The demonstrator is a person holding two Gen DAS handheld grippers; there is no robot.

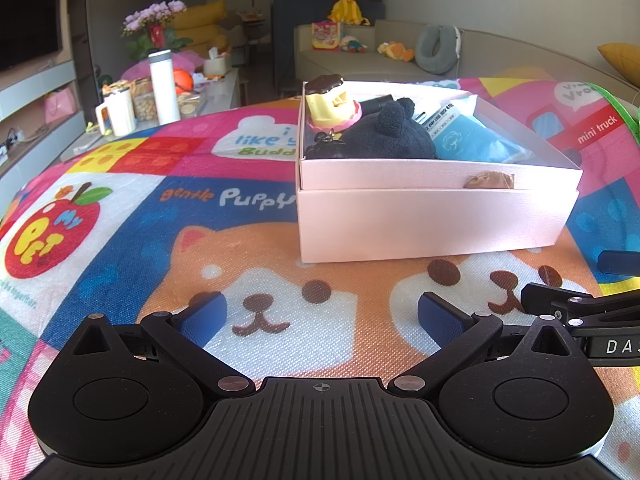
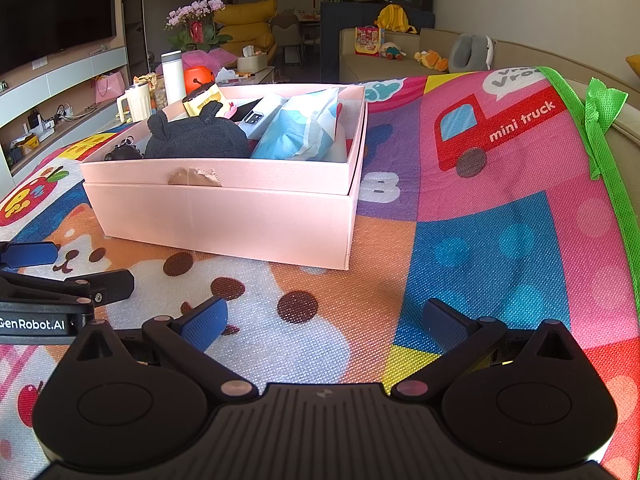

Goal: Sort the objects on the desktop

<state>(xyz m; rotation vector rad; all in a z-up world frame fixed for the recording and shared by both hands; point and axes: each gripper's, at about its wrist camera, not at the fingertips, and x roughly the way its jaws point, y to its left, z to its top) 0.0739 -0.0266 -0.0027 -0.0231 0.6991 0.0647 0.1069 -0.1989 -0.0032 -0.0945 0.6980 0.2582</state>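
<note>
Ahead of both sets of jaws, well beyond the fingertips, a pink box sits on the surface, which is covered by a bright cartoon mat printed with puppies, an apple and a mini truck. Both the left gripper and the right gripper hold their jaws wide with nothing between the blue pads, only mat showing in the gap. The box stands up and right of the left jaws, and up and left of the right jaws. Inside it lie a black plush toy with small ears, a yellow pudding-shaped toy with a dark top at the far left corner, a blue-and-white packet toward the right side, and a dark keychain in the near left corner. A brown tape patch marks the near wall. The two grippers sit side by side, each edging into the other's view.
</note>
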